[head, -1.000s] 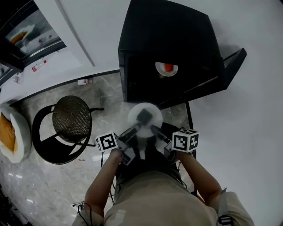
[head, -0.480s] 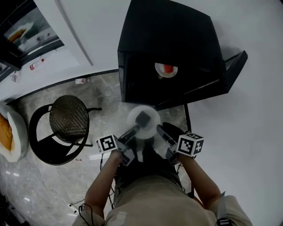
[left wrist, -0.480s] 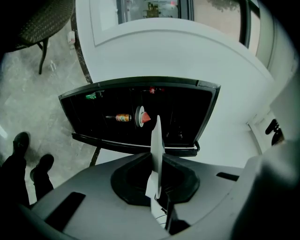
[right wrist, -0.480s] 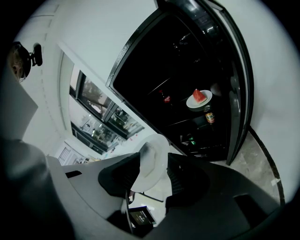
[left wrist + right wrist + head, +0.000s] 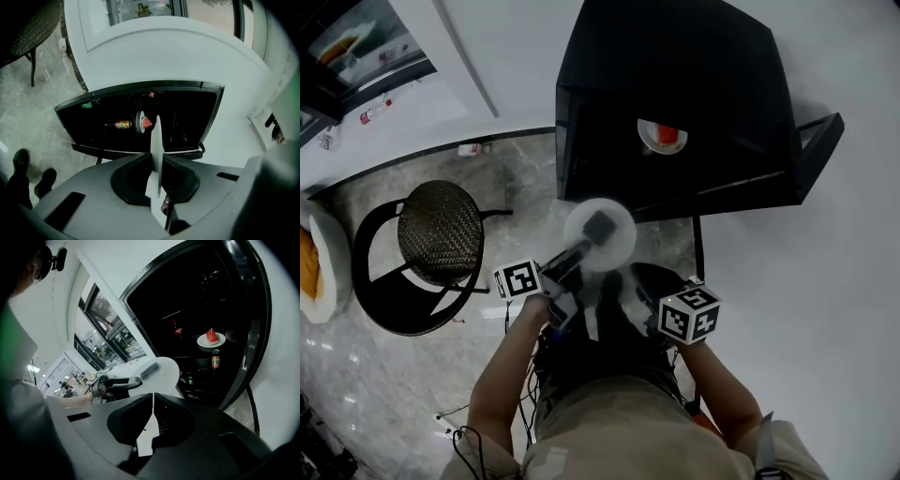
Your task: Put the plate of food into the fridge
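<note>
The left gripper (image 5: 156, 157) reaches forward and clamps a round white plate (image 5: 619, 246) held flat before the open fridge (image 5: 675, 84), while the right gripper (image 5: 153, 397) is drawn back beside it, its 2 jaws pressed together.

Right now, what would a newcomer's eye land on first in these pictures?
The open black fridge fills the top of the head view, a plate of red food bright on its shelf. Just before it, the left gripper clamps the rim of a white plate carrying a grey block; the right gripper is shut and empty.

held plate (image 5: 620, 249) blurred, bottle (image 5: 215, 359) label too small
</note>
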